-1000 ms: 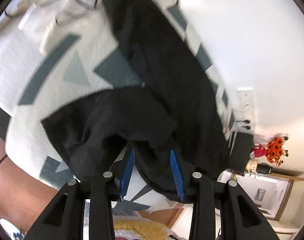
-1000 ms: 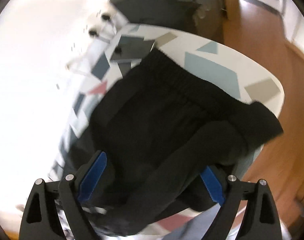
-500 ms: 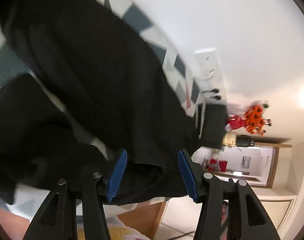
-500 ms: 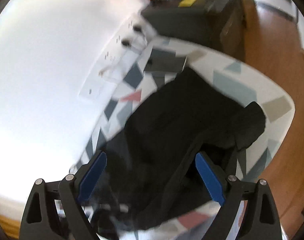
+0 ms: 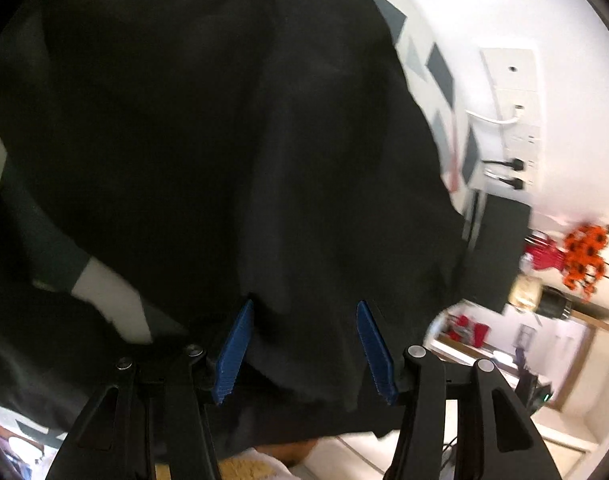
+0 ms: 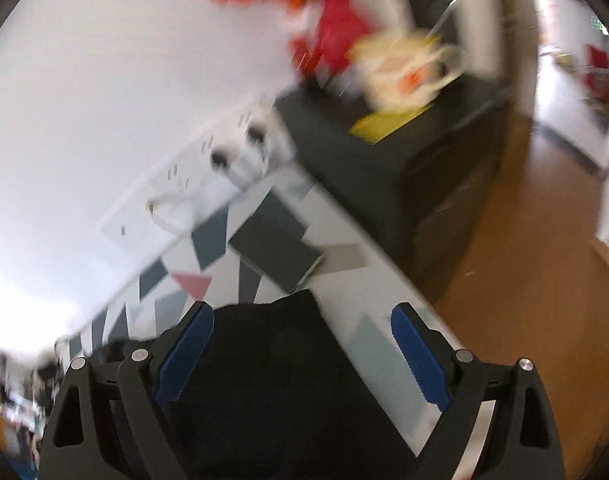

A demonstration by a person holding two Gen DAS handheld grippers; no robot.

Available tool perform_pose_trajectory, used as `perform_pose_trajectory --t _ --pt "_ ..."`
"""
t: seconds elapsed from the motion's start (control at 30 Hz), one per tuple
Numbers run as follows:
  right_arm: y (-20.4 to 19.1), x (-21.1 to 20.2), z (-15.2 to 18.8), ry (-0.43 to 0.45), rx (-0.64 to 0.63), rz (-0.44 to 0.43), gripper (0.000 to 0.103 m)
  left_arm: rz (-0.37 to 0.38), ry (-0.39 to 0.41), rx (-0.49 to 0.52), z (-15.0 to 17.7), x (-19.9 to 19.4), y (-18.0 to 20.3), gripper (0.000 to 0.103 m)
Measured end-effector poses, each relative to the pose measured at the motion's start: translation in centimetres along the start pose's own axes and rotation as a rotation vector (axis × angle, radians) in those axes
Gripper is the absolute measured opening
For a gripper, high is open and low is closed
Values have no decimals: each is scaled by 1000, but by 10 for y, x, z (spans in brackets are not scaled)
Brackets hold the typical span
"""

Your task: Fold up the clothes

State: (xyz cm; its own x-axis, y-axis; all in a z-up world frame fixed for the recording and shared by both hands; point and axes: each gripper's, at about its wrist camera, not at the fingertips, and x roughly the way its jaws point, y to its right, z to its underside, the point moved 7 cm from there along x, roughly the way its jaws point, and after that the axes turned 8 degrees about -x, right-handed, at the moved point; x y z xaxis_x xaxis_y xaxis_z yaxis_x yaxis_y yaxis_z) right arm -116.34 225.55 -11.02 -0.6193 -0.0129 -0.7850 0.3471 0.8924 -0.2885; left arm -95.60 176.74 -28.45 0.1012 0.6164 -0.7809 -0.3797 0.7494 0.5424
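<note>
Garment point(image 5: 224, 152), black, lies spread across the patterned tabletop point(image 6: 344, 240) toward its wall-side edge; with left tongs point(image 5: 304, 344) and right tongs point(image 6: 300, 356) both released above the cloth, lower each onto a hem edge before clenching to fold.

This was a room in a home. A table point(image 6: 344, 216) with a geometric-patterned top stood against a white wall point(image 6: 84, 100) fitted with plug sockets point(image 5: 516, 152). Beside it a dark cabinet point(image 6: 404, 152) carried an orange flower ornament point(image 5: 588, 256) and a mug point(image 6: 404, 76) (badly blurred). Wood flooring point(image 6: 544, 260) ran toward an open doorway point(image 5: 512, 340) into another room.
</note>
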Motion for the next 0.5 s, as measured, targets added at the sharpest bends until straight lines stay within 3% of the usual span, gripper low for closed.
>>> perform_pose_trajectory --t 0.1,0.23,0.27,0.37,0.43,0.5 --pt "4 77 0 -89 -49 -50 89 -64 64 20 -9 1 2 53" --pt "-5 127 14 -151 -132 -91 88 -151 135 64 -19 -1 -3 53" --pt "-11 134 19 -165 -160 -107 83 -164 140 78 -19 1 -4 53" --pt "-25 149 36 -231 -233 -153 55 -165 165 95 -19 3 -5 53" --pt "-29 150 41 -252 -259 -180 49 -167 176 91 -19 0 -6 50" --pt "-34 146 46 -277 -279 -225 36 -184 194 93 -21 -1 -7 19"
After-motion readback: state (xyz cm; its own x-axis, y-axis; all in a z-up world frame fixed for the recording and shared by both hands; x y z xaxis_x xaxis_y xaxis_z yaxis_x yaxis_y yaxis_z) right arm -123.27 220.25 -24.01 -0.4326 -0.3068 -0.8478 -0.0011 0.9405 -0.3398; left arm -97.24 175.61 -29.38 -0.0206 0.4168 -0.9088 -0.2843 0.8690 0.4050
